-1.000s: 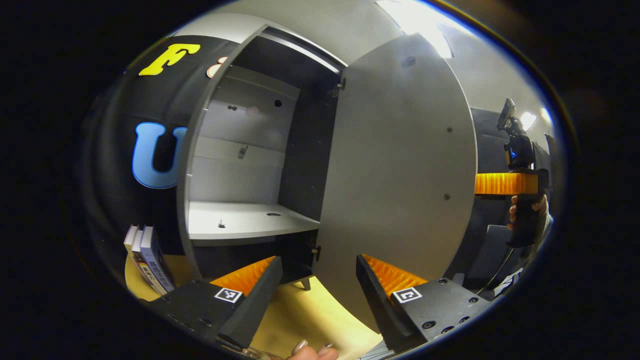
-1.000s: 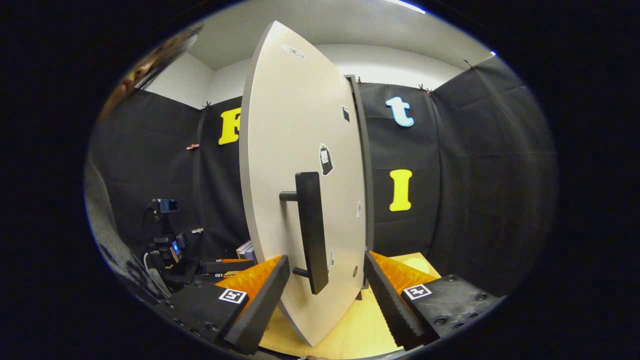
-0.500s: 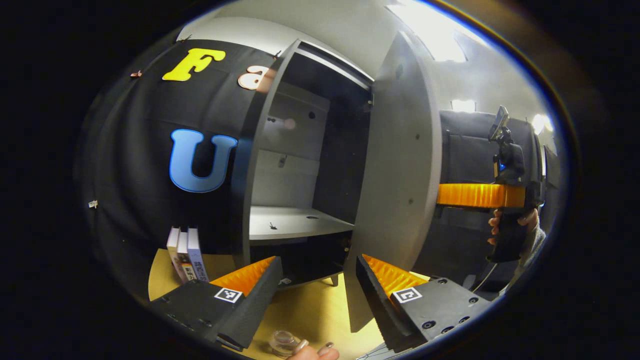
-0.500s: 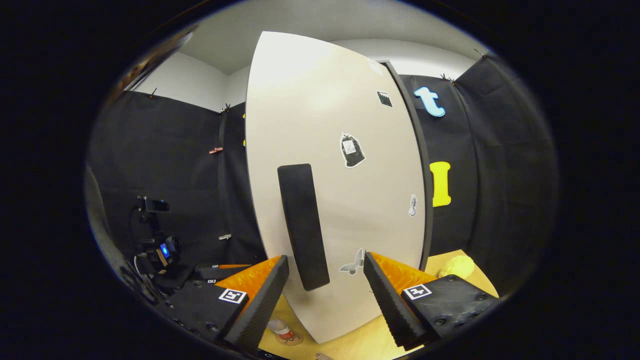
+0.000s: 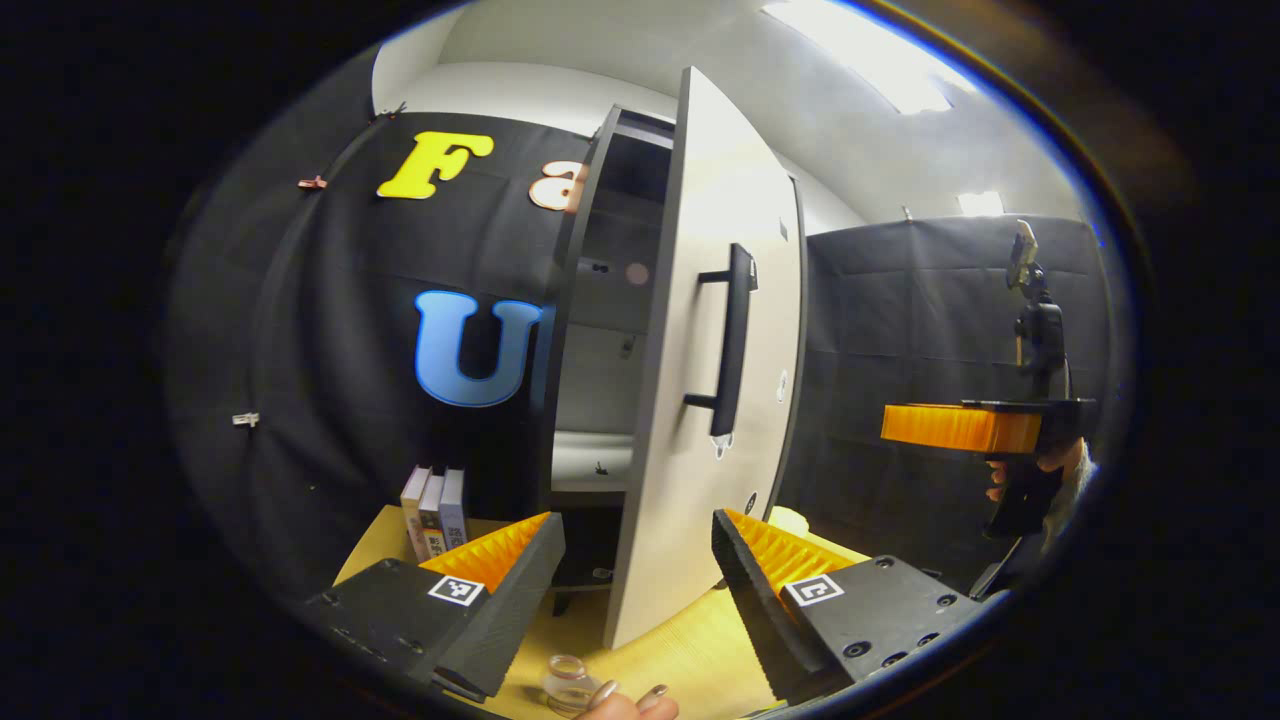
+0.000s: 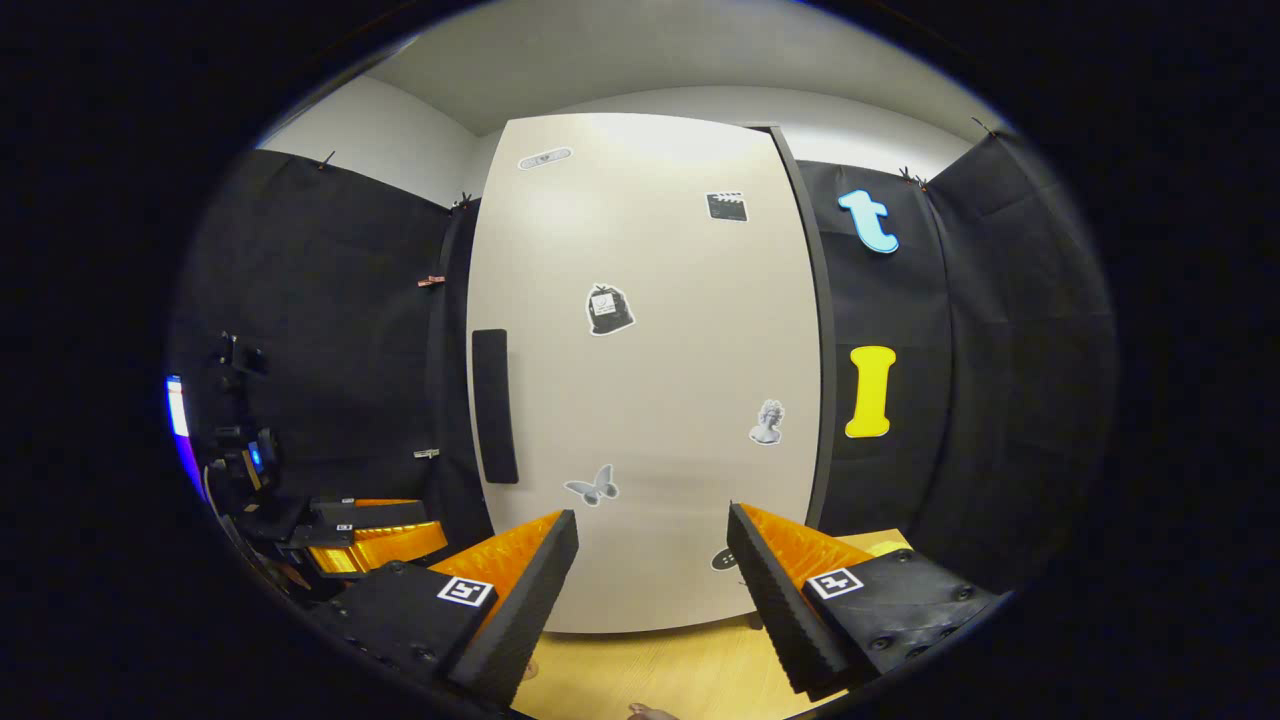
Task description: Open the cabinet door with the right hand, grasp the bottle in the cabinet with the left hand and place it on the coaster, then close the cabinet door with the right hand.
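pale wood tabletop [image 5: 690,655] runs along the bottom of the left gripper view, with the left gripper [image 5: 638,585] over it, its fingers spread wide and holding nothing. just below the gap, at the bottom edge, sits the clear bottle [image 5: 567,683] with a fingertip of a hand [image 5: 625,703] beside it — whether a coaster lies under it cannot be told. centre frame stands the cabinet [image 5: 590,330] with its door [image 5: 715,400] a little ajar, the dark bar handle [image 5: 732,340] on its outer face. a few books [image 5: 432,510] stand upright at lower left, beside the cabinet. at the right edge a hand grips the right gripper [image 5: 960,427], which is apart from the door; its fingers are seen side-on, so their spread cannot be read here.

in the right gripper view the right gripper [image 6: 650,590] is spread open at the bottom, empty, facing the door [image 6: 650,380] — the pale panel looks almost shut from here. the handle [image 6: 494,405] sits at the panel's left side, and small stickers [image 6: 608,310] dot its face. the left gripper [image 6: 370,540] shows at lower left, low near the tabletop [image 6: 680,675].
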Tool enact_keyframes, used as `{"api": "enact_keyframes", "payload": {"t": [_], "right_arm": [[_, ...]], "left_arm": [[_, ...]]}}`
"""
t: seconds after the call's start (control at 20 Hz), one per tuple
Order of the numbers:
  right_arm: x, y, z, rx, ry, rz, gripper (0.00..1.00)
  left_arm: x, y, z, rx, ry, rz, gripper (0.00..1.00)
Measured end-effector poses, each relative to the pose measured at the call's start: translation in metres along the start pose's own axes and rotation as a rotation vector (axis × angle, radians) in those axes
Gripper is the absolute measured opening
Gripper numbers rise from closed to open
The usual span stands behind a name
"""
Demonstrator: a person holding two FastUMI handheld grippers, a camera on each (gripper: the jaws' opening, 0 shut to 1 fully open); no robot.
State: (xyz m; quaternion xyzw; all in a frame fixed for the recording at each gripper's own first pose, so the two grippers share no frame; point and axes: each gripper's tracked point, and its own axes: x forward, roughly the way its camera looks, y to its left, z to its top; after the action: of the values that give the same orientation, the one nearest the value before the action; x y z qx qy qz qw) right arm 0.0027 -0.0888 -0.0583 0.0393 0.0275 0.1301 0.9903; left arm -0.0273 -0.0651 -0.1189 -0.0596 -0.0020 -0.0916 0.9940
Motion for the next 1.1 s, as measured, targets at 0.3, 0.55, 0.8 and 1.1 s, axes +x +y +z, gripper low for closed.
{"api": "enact_keyframes", "payload": {"t": [0.3, 0.55, 0.8, 1.1], "right_arm": [[-0.002, -0.032, 0.006, 0.002, -0.112, -0.005, 0.98], [-0.014, -0.048, 0.007, 0.056, -0.131, -0.061, 0.97], [-0.012, -0.05, 0.005, -0.024, -0.119, -0.102, 0.97], [-0.011, -0.032, -0.002, -0.017, -0.104, -0.11, 0.97]], "left_arm": [[0.003, -0.051, -0.002, 0.014, -0.033, 0.089, 0.93], [0.011, -0.073, 0.005, 0.014, -0.047, 0.095, 0.93], [0.017, -0.07, 0.008, 0.016, -0.034, 0.075, 0.93], [0.017, -0.06, 0.009, 0.0, -0.037, 0.061, 0.93]]}}
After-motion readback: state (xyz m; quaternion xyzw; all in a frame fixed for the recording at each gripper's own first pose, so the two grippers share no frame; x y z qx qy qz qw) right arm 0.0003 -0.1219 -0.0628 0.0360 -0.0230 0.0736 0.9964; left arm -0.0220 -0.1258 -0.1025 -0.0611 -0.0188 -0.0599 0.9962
